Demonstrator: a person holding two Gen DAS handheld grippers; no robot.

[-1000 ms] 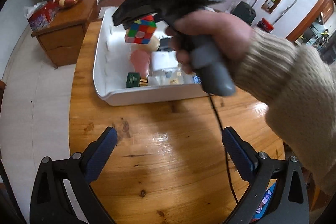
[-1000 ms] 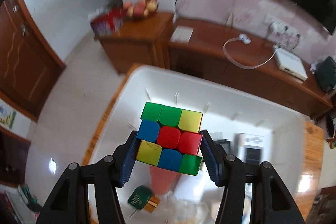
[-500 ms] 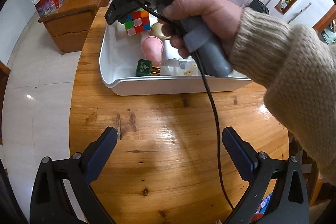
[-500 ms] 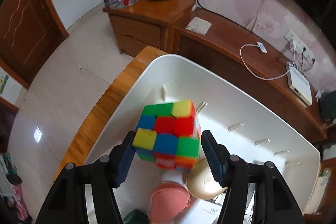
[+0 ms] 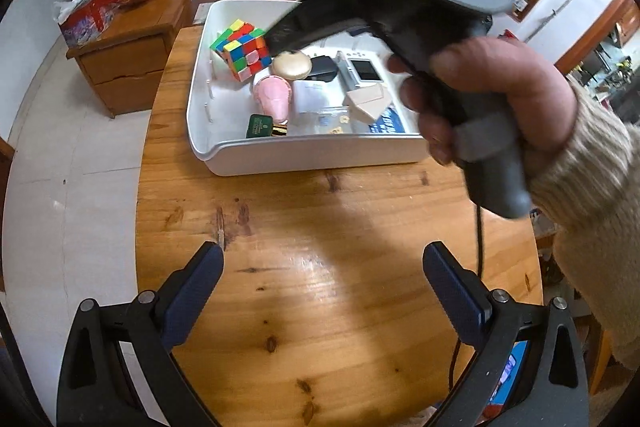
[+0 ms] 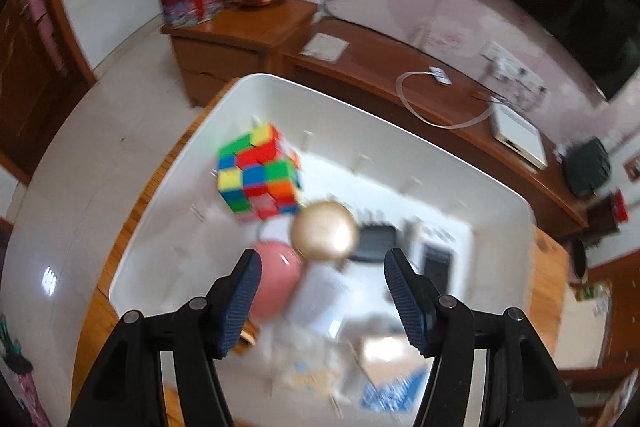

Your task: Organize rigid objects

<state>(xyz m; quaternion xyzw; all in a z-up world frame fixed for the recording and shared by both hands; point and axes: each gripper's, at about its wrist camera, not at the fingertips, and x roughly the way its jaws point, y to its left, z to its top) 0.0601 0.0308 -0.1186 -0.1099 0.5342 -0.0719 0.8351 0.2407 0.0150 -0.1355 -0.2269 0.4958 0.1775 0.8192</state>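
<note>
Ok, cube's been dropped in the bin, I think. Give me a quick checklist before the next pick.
1. Puzzle cube inside the white bin, tilted in the far-left corner: ok.
2. Right gripper has just opened, nothing between its pads: ok.
3. Cube settled: cannot tell, right wrist view is blurred.
4. Left gripper open and empty above the wooden table: ok.
5. Next item waiting on the table: not ok, none in view.

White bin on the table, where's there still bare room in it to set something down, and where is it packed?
In the white bin, bare floor runs along the left wall, in front of the puzzle cube and left of the pink cup and green box. The far side behind the cube also looks bare. The middle and right are crowded. The wooden table in front is bare.
</note>
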